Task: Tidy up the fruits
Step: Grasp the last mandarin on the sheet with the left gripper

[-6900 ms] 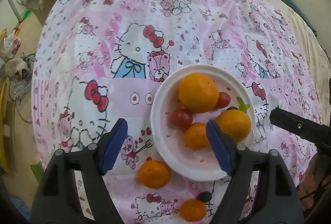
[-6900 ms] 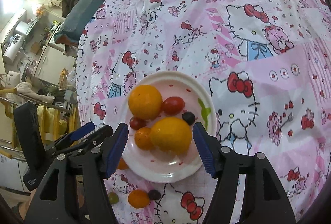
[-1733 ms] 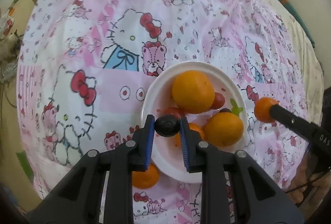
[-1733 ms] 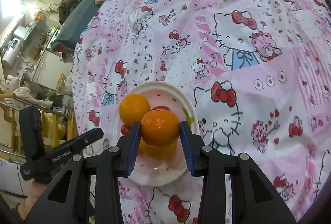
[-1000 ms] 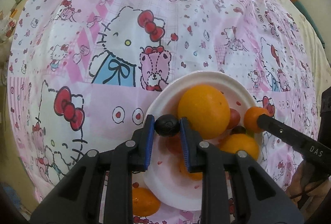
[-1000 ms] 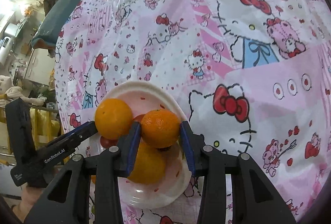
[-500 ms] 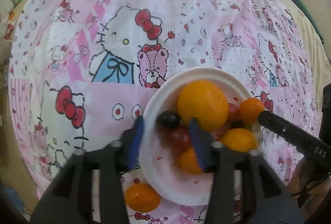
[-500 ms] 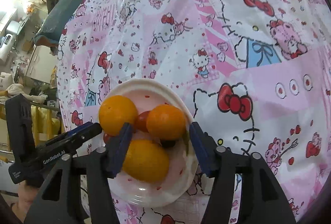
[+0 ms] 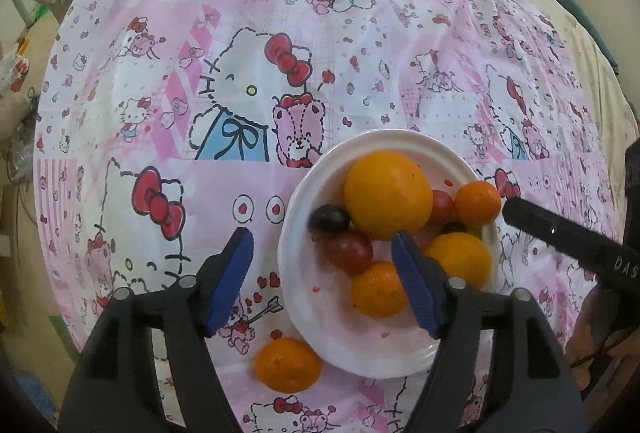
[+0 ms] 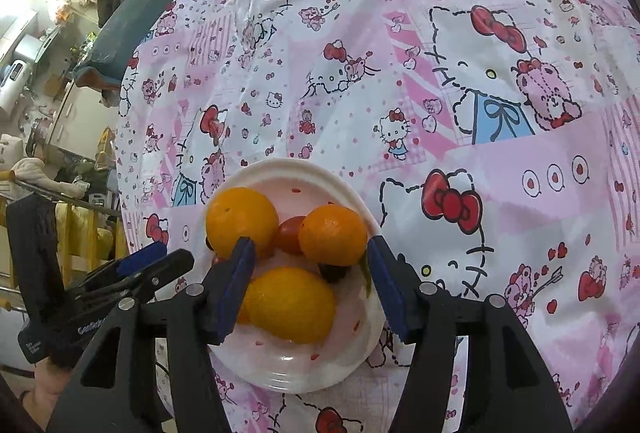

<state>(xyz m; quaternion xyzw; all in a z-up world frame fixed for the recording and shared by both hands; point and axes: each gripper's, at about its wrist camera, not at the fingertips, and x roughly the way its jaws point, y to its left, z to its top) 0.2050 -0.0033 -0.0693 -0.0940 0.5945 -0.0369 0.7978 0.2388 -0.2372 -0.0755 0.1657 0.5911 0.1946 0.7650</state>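
A white plate (image 9: 372, 141) on the pink cartoon tablecloth holds a big orange (image 9: 388, 193), several smaller oranges, red tomatoes (image 9: 349, 251) and a dark grape (image 9: 329, 218). One small orange (image 9: 288, 365) lies on the cloth beside the plate's near edge. My left gripper (image 9: 326, 275) is open and empty over the plate's near left rim. My right gripper (image 10: 310, 283) is open and empty just above the plate (image 10: 280, 169), near a small orange (image 10: 333, 234) and a yellow-orange fruit (image 10: 290, 304). A second grape (image 10: 334, 272) lies under that small orange.
The round table's cloth (image 9: 248, 33) stretches far and left of the plate. The other gripper shows at the right in the left wrist view (image 9: 568, 237) and at the lower left in the right wrist view (image 10: 132, 273). Household clutter (image 10: 48, 73) lies beyond the table edge.
My left gripper opened and left the dark grape on the plate. My right gripper opened and left the small orange on the plate. Both grippers drew back a little.
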